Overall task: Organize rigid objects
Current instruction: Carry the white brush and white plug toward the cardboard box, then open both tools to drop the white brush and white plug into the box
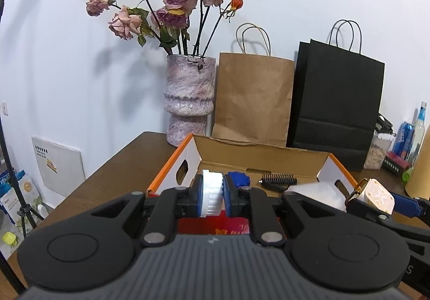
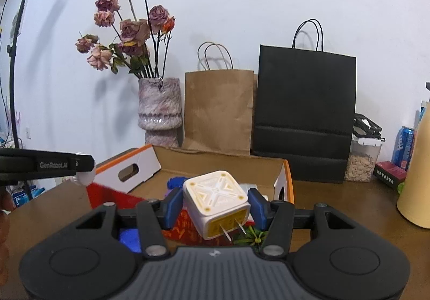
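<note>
My left gripper (image 1: 212, 193) is shut on a white round brush head (image 1: 212, 192) and holds it above the near edge of an open cardboard box (image 1: 263, 154). My right gripper (image 2: 216, 207) is shut on a white and yellow cube-shaped plug adapter (image 2: 217, 203), prongs toward the camera, above the same box (image 2: 215, 163). The adapter also shows at the right in the left wrist view (image 1: 376, 196). In the box lie a black roller hairbrush (image 1: 279, 181), a blue object (image 1: 237, 178) and a clear plastic item (image 1: 314, 191). The left gripper shows at the left in the right wrist view (image 2: 80, 165).
A pink vase of dried roses (image 1: 189, 101), a brown paper bag (image 1: 252, 98) and a black paper bag (image 1: 336, 106) stand behind the box against the wall. A jar of oats (image 2: 362, 160), a blue can (image 2: 404, 144) and a tan cylinder (image 2: 419, 181) stand at right.
</note>
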A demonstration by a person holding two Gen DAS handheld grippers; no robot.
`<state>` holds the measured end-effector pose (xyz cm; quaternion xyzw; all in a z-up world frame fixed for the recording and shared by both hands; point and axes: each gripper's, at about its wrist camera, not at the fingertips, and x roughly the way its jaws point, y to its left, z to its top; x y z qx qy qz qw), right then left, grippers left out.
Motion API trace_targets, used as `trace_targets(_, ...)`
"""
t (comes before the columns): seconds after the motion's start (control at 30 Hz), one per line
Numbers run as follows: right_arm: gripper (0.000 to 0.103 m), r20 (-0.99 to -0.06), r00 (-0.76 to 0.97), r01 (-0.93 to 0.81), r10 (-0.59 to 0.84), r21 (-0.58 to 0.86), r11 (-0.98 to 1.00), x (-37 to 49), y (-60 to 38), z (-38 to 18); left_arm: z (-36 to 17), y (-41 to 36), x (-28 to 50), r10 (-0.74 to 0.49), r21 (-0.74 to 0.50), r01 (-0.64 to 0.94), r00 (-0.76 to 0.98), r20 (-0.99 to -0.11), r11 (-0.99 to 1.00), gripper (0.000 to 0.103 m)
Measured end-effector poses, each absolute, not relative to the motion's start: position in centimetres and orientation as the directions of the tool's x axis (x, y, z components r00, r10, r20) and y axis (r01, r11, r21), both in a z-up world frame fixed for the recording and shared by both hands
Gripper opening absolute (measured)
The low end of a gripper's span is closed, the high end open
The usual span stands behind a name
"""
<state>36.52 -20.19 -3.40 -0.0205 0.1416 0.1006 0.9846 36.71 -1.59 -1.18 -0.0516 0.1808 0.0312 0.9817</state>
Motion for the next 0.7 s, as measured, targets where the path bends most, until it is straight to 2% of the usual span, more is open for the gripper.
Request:
trace_targets(0.4,0.052,-0.263,0.946,-0.198,0.189,-0.005,0.980,40.3,-19.9,-3.1,-0.8,-1.3,40.8,0.056,-0.129,-0.108,0.935,-0.351,0.986,0.015)
trace_targets(0.7,0.052,-0.260,0.950,-0.182,0.176,0.000,0.983,43.4,-20.4,-3.2,-1.2,-1.9,43.8,0.056,-0.113,-0.102,0.933,-0.356,0.988,0.015)
